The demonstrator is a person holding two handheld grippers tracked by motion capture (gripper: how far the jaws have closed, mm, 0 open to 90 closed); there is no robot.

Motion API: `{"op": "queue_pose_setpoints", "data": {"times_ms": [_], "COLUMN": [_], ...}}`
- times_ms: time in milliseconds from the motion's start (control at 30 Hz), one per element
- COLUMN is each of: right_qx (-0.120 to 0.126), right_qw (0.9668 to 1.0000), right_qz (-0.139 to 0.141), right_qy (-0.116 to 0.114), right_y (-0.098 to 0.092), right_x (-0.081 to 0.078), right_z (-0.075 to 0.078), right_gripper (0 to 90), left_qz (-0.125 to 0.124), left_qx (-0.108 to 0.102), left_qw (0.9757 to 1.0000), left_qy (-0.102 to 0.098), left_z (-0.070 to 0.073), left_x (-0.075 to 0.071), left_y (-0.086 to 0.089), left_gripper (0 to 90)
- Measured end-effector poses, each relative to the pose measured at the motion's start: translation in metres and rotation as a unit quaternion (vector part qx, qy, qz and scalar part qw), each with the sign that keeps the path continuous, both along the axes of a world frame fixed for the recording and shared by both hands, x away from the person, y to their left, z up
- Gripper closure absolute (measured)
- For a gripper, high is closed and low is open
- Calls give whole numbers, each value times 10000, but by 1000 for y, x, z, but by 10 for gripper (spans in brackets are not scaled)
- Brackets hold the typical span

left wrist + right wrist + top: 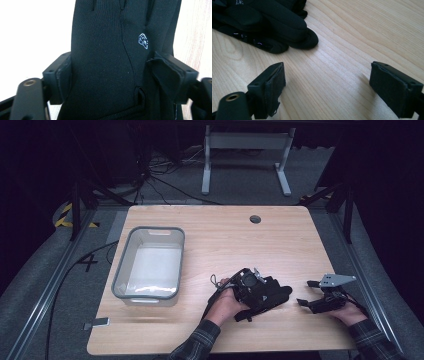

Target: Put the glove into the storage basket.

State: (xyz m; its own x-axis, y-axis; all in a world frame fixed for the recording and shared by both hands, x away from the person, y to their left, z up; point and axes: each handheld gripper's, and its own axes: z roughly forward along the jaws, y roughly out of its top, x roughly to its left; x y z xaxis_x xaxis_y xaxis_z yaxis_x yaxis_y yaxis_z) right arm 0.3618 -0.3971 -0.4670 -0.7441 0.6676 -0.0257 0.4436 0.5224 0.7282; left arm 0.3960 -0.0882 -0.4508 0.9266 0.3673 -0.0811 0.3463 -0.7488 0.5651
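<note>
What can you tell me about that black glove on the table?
The black fabric glove looks soft and stretchy, with a seam running down it and a small white printed logo. It lies flat on the light wooden table, to the right of the clear plastic bin, its rounded fingertips pointing toward the right gripper, which stands open and apart from it. The left gripper has its jaws on either side of the glove, their pads against the fabric.

Left tongs clamped, right tongs spread wide
</note>
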Motion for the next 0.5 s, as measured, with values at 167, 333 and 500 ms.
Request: {"op": "queue_pose_setpoints", "data": {"times_ms": [167,333,500], "right_qx": [0,-1,-1], "right_qw": [10000,10000,10000], "right_qz": [0,1,0], "right_qy": [2,1,1], "right_y": [0,0,0], "right_x": [0,0,0], "right_z": [0,0,0], "right_gripper": [138,138,138], "left_qz": [-221,-245,-158], "left_qx": [-81,38,27], "left_qw": [9996,9995,9994], "left_qy": [135,192,305], "left_z": [3,6,9], "left_x": [-1,-3,-4], "left_y": [4,1,2], "left_gripper": [519,675,700]}}
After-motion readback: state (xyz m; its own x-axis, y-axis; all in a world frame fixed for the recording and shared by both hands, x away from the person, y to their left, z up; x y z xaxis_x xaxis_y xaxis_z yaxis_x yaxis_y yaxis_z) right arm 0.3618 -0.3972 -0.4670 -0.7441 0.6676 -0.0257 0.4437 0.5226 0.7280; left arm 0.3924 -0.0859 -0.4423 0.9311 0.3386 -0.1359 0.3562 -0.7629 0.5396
